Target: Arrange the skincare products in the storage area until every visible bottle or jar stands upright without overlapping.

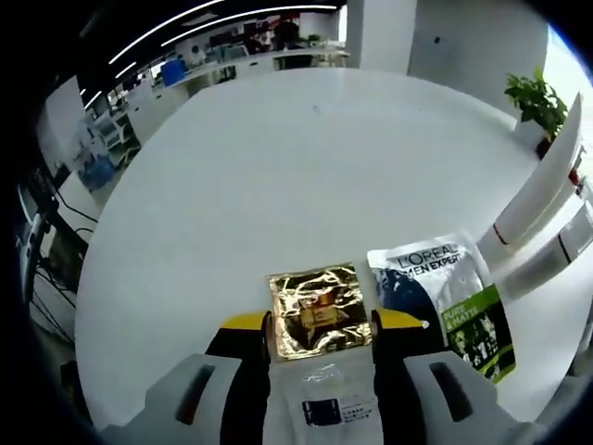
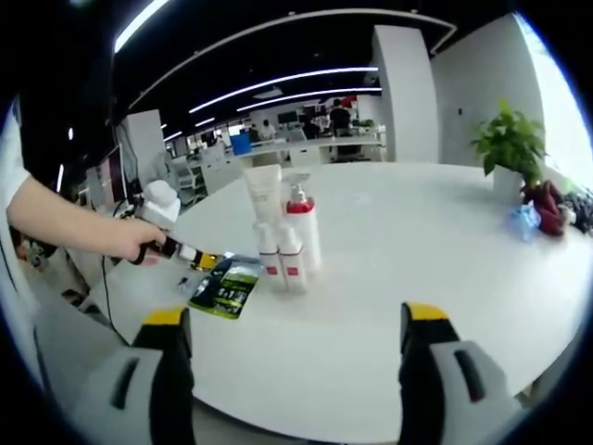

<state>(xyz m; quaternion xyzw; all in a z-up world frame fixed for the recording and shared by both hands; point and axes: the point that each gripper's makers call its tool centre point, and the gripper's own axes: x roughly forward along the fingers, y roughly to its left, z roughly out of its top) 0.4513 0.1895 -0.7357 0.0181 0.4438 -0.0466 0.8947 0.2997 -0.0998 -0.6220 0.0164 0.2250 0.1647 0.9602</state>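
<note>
Two yellow-tipped jaws of the left gripper (image 1: 321, 326) clench a gold foil packet (image 1: 317, 311) on the white table (image 1: 278, 167); thin, crinkly, slippery, so pinch its edges. Right gripper (image 2: 295, 323) hangs released, facing upright bottles (image 2: 289, 232) mid-table.

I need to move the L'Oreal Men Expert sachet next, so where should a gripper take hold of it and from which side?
The L'Oreal sachet lies flat on the white table, so there is no body to close around. Probably best to pinch a thin edge, coming in low from the table-edge side. Its side towards the gold sachet is crowded: the left gripper already pinches that one. The far side has the bottles.
</note>
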